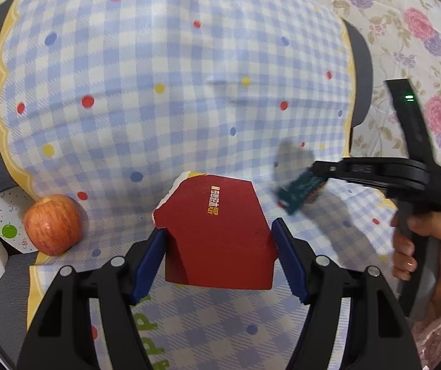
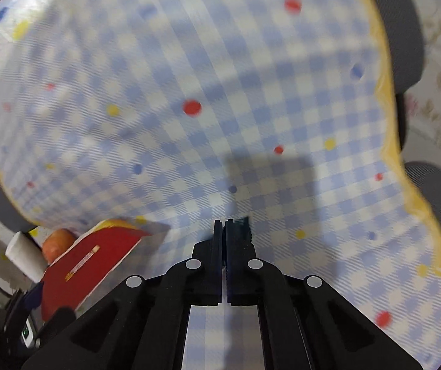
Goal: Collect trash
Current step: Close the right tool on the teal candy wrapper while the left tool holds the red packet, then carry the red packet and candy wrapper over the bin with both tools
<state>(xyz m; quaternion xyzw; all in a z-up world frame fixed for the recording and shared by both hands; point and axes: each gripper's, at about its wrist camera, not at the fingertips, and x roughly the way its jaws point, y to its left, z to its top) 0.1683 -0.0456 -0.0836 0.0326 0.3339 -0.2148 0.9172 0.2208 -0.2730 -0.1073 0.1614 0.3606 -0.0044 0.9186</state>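
Left gripper (image 1: 218,259): jaws set around the red box (image 1: 217,231), blue pads against its two sides; I judge it gripped, its front end seemingly tipped up off the cloth.
Right gripper (image 2: 224,231): jaws closed tight; a small dark teal scrap (image 1: 297,189) shows at the tips in the left wrist view, blurred, so what it is cannot be told. It looks pinched and clear of the cloth.
Hand (image 1: 421,246): wrapped round the right gripper's handle, at the right edge of the left view.
Box: open torn end faces away, near the cloth's front edge.
Apple (image 1: 53,224): just left of the box, whole, probably not trash.
Cloth (image 1: 158,61): blue check with dots; nothing else loose on it.
Done: apparently both pieces of trash are in hand.
Left: carry them to a bin; none is in view.
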